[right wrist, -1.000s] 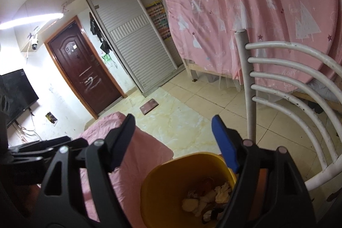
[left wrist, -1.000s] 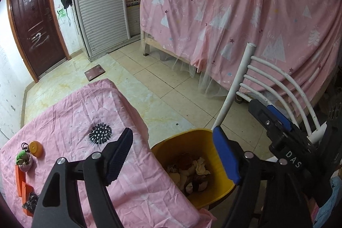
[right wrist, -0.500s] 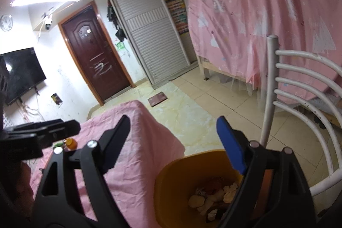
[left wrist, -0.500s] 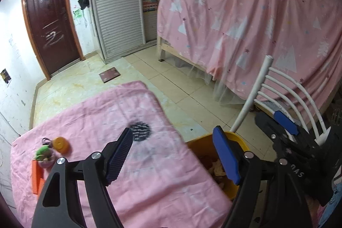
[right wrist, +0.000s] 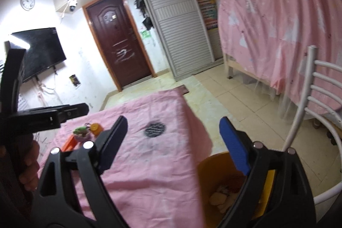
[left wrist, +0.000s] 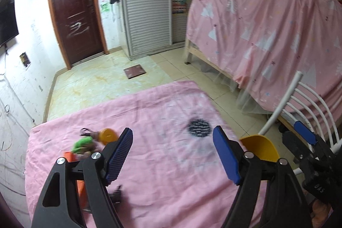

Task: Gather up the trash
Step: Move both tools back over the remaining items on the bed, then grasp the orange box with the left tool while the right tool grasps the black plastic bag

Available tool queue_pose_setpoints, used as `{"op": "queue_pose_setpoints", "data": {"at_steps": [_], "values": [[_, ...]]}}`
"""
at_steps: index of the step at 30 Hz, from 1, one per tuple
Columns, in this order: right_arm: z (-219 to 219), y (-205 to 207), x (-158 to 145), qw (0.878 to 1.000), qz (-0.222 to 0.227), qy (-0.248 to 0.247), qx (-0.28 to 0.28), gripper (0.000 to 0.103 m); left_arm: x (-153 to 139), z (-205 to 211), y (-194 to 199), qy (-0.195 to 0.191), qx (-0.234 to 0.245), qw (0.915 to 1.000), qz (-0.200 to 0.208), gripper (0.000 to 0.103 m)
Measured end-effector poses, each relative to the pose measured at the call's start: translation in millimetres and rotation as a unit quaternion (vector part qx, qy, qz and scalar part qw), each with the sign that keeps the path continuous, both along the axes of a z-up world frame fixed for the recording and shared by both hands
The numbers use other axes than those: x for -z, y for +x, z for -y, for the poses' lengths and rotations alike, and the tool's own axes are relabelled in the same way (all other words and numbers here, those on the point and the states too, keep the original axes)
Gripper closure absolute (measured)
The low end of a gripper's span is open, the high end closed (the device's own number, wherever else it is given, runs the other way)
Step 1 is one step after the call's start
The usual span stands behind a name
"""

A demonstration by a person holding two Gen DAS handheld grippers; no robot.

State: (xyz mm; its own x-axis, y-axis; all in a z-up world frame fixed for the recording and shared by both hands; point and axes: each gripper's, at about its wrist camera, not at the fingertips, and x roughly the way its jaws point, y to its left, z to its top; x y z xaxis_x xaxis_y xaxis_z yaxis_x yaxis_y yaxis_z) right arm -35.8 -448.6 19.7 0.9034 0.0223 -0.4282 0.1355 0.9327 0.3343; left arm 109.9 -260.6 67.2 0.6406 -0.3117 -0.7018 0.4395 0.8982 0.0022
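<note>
A yellow bin [right wrist: 222, 183] with crumpled trash [right wrist: 220, 198] in it stands at the right edge of the pink-covered table [left wrist: 162, 164]; its rim shows in the left wrist view [left wrist: 259, 147]. My left gripper [left wrist: 173, 155] is open and empty above the table. My right gripper [right wrist: 173, 142] is open and empty, above the table edge and the bin. On the table's left lie a green item [left wrist: 82, 143], an orange round lid [left wrist: 108, 136], an orange object [left wrist: 80, 189] and a small dark scrap [left wrist: 116, 196].
A white slatted chair [right wrist: 307, 104] stands right of the bin. A pink curtain [left wrist: 267, 31] hangs over a bed frame behind it. A dark printed spot [left wrist: 198, 127] marks the cloth. A door [left wrist: 75, 20] and tiled floor [left wrist: 102, 82] lie beyond.
Both grippers have swung left, away from the bin and over the table. The bin has slid to the right edge of both views. Both stay open.
</note>
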Motion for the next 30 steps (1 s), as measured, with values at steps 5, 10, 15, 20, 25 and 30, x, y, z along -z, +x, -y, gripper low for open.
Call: {"op": "queue_pose_setpoints", "data": {"at_steps": [5,10,15,20,25,30], "values": [[-29,18,-3,0.999,-0.005,0.003,-0.041,0.017,6,-44,12,0.010,-0.031,0.9995,-0.001,0.033],[-69,38,0,0.996,-0.020,-0.010,-0.086,0.014,18,-97,30,0.019,-0.071,0.9971,-0.018,0.033],[-112,56,6,0.990,-0.041,-0.027,-0.132,0.014,30,-138,44,0.017,-0.101,0.9942,-0.033,0.033],[-145,66,11,0.983,-0.056,-0.039,-0.169,0.014,43,-163,53,0.022,-0.113,0.9922,-0.048,0.033],[-176,74,19,0.975,-0.074,-0.046,-0.203,0.014,62,-179,61,0.028,-0.120,0.9902,-0.067,0.033],[-209,81,28,0.964,-0.095,-0.063,-0.241,0.014,82,-188,72,0.025,-0.124,0.9874,-0.095,0.033]]}}
